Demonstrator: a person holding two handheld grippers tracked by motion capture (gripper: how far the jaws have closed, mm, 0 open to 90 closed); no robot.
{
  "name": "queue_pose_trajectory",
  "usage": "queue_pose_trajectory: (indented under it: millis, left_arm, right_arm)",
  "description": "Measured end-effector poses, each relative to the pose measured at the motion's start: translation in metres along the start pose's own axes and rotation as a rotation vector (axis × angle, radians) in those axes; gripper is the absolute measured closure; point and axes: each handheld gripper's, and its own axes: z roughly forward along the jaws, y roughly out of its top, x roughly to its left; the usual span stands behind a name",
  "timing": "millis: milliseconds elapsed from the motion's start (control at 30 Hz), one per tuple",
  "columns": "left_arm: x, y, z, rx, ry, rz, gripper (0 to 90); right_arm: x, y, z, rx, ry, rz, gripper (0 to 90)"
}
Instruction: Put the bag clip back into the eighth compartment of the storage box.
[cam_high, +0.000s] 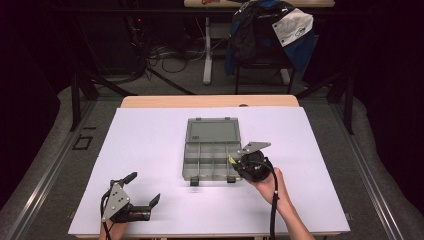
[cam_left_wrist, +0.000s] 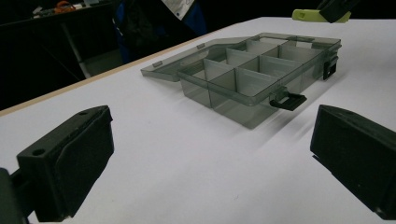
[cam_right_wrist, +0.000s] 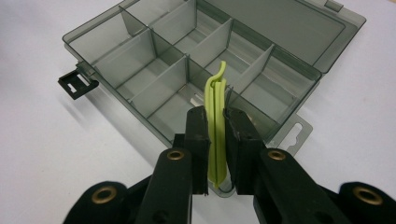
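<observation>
Left tongs (cam_high: 142, 190) sit low at the near-left of the white worktop (cam_high: 150, 145), jaws spread wide, nothing between them. In the left gripper view they frame bare surface, with the box well ahead of them. Idle, as far as I can judge.

Centre: smoky-clear compartment organizer box (cam_high: 212, 160), lid (cam_high: 213, 130) folded flat back on the far side, both black latches (cam_high: 194, 181) hanging off the near edge. Compartments look empty from here (the tint makes the bottoms hard to read).

Right: right tongs (cam_high: 234, 161) clamped on a thin yellow-green plastic strip piece (cam_right_wrist: 216, 126), held edge-on and roughly upright, hovering over the box's near-right corner. Can't tell exactly what the piece is; it looks like two or three flat strips stacked, curled at the top end.

Risks, my read:
- The piece looks long against a single cell. Dropped at this angle it may bridge a divider (cam_right_wrist: 252, 70) and sit proud, which would stop the lid closing.
- If it really is several loose strips, easing the grip could let them fan out and land in different cells or outside the box.
- The box is light and nothing steadies it. A nudge on the near wall from the tongs would slide it, with the left tongs well apart from it.
</observation>
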Motion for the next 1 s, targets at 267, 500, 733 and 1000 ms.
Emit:
queue_pose_trajectory:
  millis: [267,500,733,1000]
  left_arm:
    - [-0.001,0.000,0.000,0.000,-0.004,0.006,0.0]
    - [-0.001,0.000,0.001,0.005,0.000,0.013,0.0]
    - [-0.002,0.001,-0.001,0.000,0.007,0.010,0.0]
    - [-0.001,0.000,-0.002,-0.001,0.010,0.007,0.0]
  right_arm:
    - [-0.003,0.001,0.004,0.005,-0.008,0.012,80.4]
    - [-0.002,0.003,0.008,0.011,-0.012,0.015,80.4]
    - [-0.002,0.003,0.014,0.019,-0.012,0.018,80.4]
    - [-0.004,0.002,0.018,0.037,-0.020,0.019,80.4]
